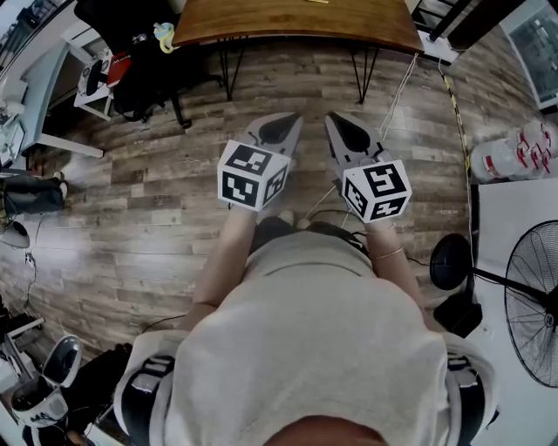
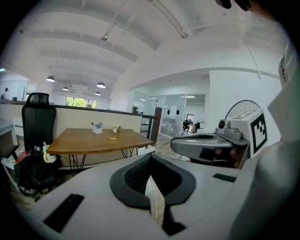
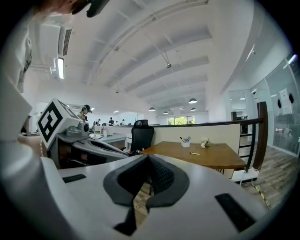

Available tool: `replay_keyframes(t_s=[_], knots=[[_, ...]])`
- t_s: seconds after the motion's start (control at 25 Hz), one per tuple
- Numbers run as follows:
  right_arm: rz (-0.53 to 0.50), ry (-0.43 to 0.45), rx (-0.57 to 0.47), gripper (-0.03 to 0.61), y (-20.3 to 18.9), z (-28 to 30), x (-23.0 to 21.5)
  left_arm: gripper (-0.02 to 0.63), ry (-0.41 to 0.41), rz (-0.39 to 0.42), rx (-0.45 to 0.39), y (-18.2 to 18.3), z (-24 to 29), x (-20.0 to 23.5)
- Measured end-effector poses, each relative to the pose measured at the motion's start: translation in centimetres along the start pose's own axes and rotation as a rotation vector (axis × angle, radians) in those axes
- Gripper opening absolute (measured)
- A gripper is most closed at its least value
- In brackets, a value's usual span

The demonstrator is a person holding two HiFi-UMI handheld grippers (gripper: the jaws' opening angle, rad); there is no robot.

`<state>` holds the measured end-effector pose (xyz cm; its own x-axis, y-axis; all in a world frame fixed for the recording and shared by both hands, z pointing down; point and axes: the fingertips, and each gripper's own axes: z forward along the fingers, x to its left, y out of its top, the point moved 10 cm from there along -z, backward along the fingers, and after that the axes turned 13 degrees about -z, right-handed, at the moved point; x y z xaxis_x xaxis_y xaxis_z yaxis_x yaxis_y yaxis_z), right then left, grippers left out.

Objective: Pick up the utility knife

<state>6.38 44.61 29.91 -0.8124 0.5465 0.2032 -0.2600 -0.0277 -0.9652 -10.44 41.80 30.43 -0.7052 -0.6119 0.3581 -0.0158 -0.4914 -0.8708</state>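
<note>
My left gripper (image 1: 289,124) and right gripper (image 1: 338,126) wait side by side over the floor, fingers closed and empty, since the desk (image 2: 84,144) stands well ahead; the small yellow thing, which I take for the utility knife (image 2: 111,138), lies toward its far edge

Person (image 1: 305,348) in beige top fills btm centre, seen from above. L gripper (image 1: 281,129) & R gripper (image 1: 345,132) sit side by side mid-frame, tips pointing up-frame twd wooden table (image 1: 296,22) at top edge, well apart from it. Both jaw pairs look closed. Plank floor (image 1: 157,200) all around. Fan (image 1: 532,305) lower right, black chair (image 1: 131,61) upper left.
</note>
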Motion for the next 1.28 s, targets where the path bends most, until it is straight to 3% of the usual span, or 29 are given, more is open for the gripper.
replay_keyframes(t_s=[0.16, 0.2, 0.24, 0.48, 0.84, 1.28], knots=[[-0.024, -0.007, 0.020, 0.009, -0.4, -0.7, -0.5, 0.012, 0.015, -0.009, -0.016, -0.5, 0.2, -0.7], [-0.021, 0.001, 0.021, 0.034, -0.5, -0.8, -0.6, 0.012, 0.017, -0.010, -0.017, -0.7, 0.2, -0.9], [-0.017, 0.009, 0.020, 0.111, -0.7, -1.0, -0.7, 0.012, 0.020, -0.012, -0.017, -0.8, 0.3, -1.1], [-0.001, 0.005, -0.001, 0.149, -1.5, -2.4, -0.9, 0.012, 0.041, -0.036, 0.000, -2.3, 0.5, -1.9], [0.032, -0.006, 0.018, 0.153, -2.8, -1.3, -2.6, 0.012, 0.039, -0.048, 0.046, -2.8, 2.6, -1.0], [0.024, -0.035, 0.037, 0.156, -3.0, 6.1, -7.6, 0.012, -0.019, -0.034, 0.050, 2.2, 9.7, 5.0]])
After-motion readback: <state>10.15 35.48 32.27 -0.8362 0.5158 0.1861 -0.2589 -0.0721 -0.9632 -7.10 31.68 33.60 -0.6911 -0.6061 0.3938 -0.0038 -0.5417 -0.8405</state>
